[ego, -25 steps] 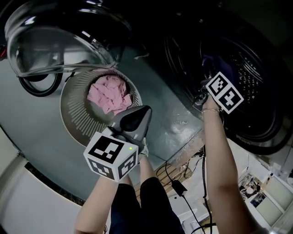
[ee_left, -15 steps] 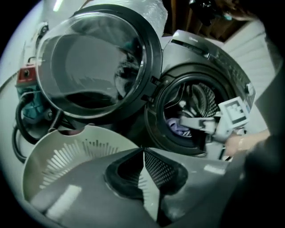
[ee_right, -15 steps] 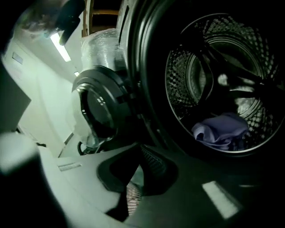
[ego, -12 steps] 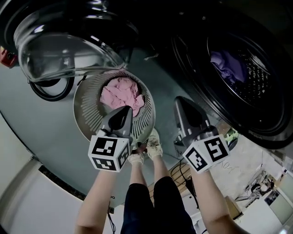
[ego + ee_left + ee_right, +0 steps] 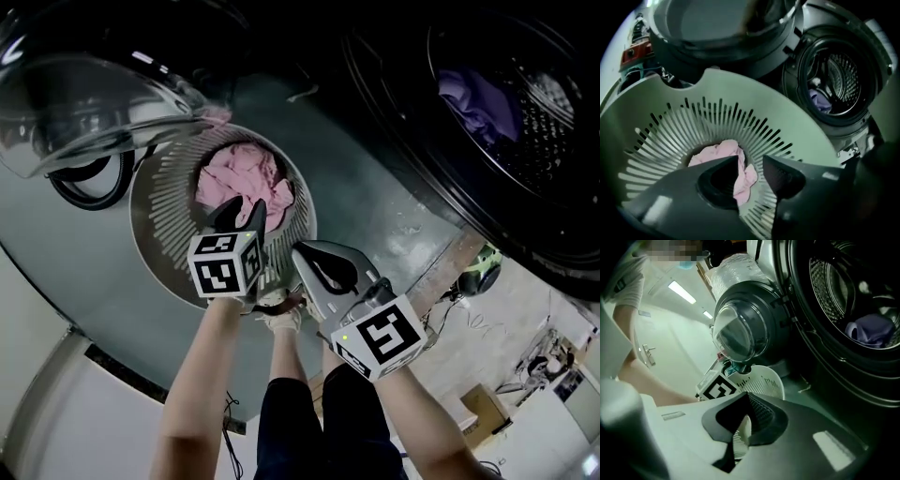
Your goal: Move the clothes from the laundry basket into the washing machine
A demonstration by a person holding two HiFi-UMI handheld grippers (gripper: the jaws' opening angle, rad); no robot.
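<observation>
Left gripper (image 5: 750, 161) hangs over the laundry basket (image 5: 801, 136) with its jaws apart and nothing caught between them. Only the pink clothes (image 5: 724, 151) show through the gap, lying at the bottom of the basket, centre-left in the head view. The right gripper (image 5: 302, 251) sits at lower centre, just beside the basket's rim. Its jaws seem closed tip to tip on nothing, though a thin slit shows behind the tips. At upper right the washing machine (image 5: 553, 234) stands open, with a purple garment (image 5: 478, 98) in its drum. The glass door (image 5: 84, 94) fills the upper left.
</observation>
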